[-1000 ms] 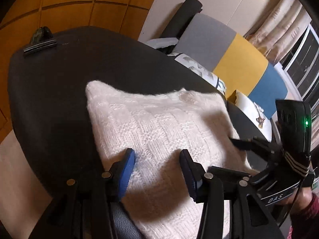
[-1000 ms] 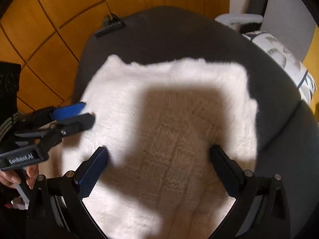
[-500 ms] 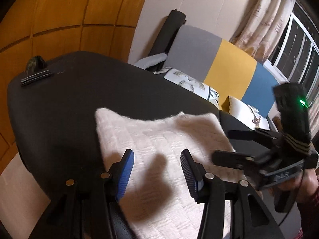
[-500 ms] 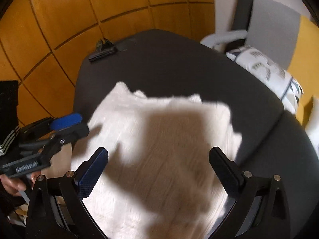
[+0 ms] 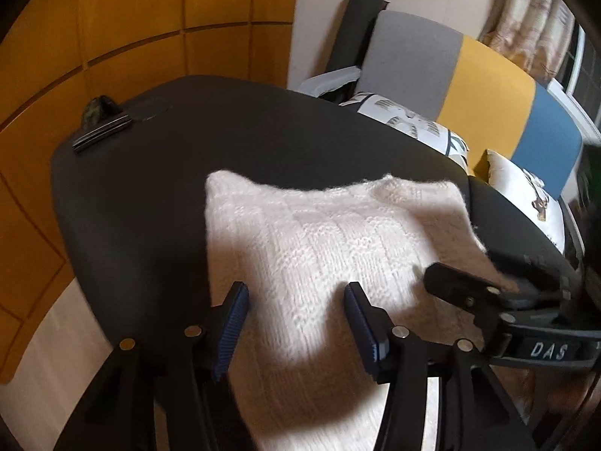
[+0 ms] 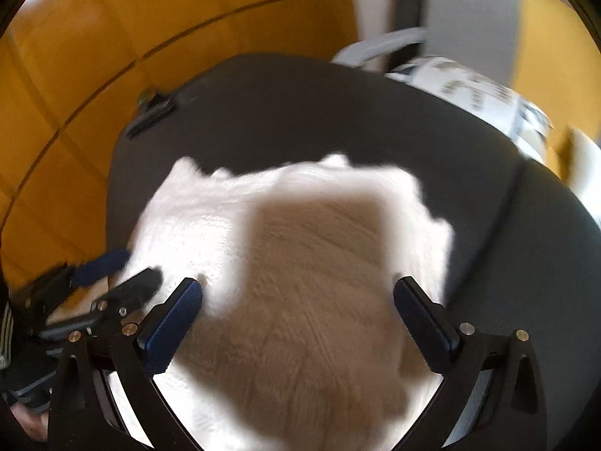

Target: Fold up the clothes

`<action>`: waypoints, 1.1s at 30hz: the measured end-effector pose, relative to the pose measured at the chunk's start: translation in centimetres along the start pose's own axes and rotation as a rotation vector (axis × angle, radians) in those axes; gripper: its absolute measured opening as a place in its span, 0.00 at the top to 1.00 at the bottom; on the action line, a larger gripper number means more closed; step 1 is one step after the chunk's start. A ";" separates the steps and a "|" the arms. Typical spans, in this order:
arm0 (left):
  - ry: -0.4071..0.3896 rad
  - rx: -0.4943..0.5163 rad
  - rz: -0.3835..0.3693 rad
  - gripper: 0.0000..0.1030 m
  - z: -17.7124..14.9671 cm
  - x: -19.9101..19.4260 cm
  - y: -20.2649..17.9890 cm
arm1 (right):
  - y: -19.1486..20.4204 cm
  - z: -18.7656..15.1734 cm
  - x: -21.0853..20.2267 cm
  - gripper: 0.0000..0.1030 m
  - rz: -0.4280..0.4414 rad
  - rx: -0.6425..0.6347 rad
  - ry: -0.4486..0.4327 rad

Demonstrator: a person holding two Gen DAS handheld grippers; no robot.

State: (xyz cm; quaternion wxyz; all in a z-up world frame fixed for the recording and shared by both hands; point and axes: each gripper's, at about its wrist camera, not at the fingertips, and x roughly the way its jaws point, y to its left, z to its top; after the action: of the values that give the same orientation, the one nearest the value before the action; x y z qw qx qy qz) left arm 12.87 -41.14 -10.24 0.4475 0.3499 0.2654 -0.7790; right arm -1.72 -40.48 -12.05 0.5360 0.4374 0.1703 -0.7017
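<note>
A folded white knit sweater lies on a dark rounded tabletop. My left gripper hovers over the sweater's near part. Its jaws are opening and nothing is pressed between the blue pads. In the right wrist view my right gripper stands wide open above the sweater and casts a square shadow on it. The right gripper also shows at the sweater's right edge in the left wrist view. The left gripper shows at its left edge in the right wrist view.
A black clip-like object lies at the tabletop's far left corner. Behind the table stands a sofa with grey, yellow and blue panels and patterned cushions. An orange wood-panel wall runs along the left.
Both grippers have drawn up and back from the sweater and tipped, so more of the room shows. The left jaws stand slightly wider. The sweater lies where it was.
</note>
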 end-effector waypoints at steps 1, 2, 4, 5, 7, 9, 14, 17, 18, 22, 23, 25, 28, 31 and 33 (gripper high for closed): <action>-0.023 0.009 0.019 0.48 -0.1 -1.1 -0.3 | 0.0 -0.7 -0.6 0.00 0.002 0.035 -0.019; -0.045 0.018 0.037 0.48 -0.2 -2.2 -0.5 | -0.1 -1.4 -1.6 0.00 0.012 0.066 -0.054; -0.093 0.030 0.057 0.48 -0.4 -4.6 -1.0 | 0.1 -2.7 -4.0 0.00 0.029 0.111 -0.130; -0.121 0.024 0.029 0.47 -0.6 -5.9 -1.1 | 0.3 -3.3 -5.3 0.00 0.039 0.125 -0.164; -0.173 0.007 -0.015 0.48 -1.1 -8.4 -1.2 | 1.1 -4.3 -7.4 0.00 0.067 0.131 -0.206; -0.223 -0.009 -0.010 0.45 -1.4 -10.4 -1.4 | 1.8 -5.5 -9.1 0.00 0.087 0.135 -0.215; -0.251 0.000 -0.011 0.46 -2.9 -13.2 -1.8 | 2.8 -8.2 -10.4 0.00 0.029 0.160 -0.208; -0.269 0.047 0.054 0.46 -3.0 -14.4 -2.2 | 3.5 -8.6 -11.6 0.00 0.003 0.157 -0.243; -0.279 0.056 0.076 0.46 -3.0 -14.7 -2.2 | 3.9 -8.5 -12.0 0.00 -0.016 0.142 -0.250; -0.365 0.017 0.131 0.46 -2.9 -16.1 -1.4 | 5.3 -8.0 -12.6 0.00 -0.073 0.096 -0.293; -0.376 0.004 0.123 0.46 -2.9 -16.4 -1.0 | 5.6 -7.8 -12.7 0.00 -0.082 0.093 -0.309; -0.384 -0.020 0.088 0.46 -3.0 -16.8 -0.3 | 6.2 -7.6 -12.9 0.00 -0.096 0.087 -0.340; -0.372 -0.060 0.055 0.46 -3.1 -16.8 0.6 | 6.9 -7.8 -13.2 0.00 -0.110 0.084 -0.372; -0.384 -0.053 0.088 0.46 -3.1 -16.8 0.6 | 7.3 -7.8 -13.3 0.00 -0.135 0.054 -0.367; -0.389 -0.027 0.108 0.46 -3.0 -16.9 0.2 | 7.8 -7.4 -13.1 0.00 -0.155 0.022 -0.361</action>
State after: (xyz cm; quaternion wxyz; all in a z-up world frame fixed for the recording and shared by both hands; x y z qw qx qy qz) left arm 19.95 -30.37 1.15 0.5363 0.2007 0.1654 -0.8029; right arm 9.03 -30.18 -3.95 0.4974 0.2959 0.0968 -0.8097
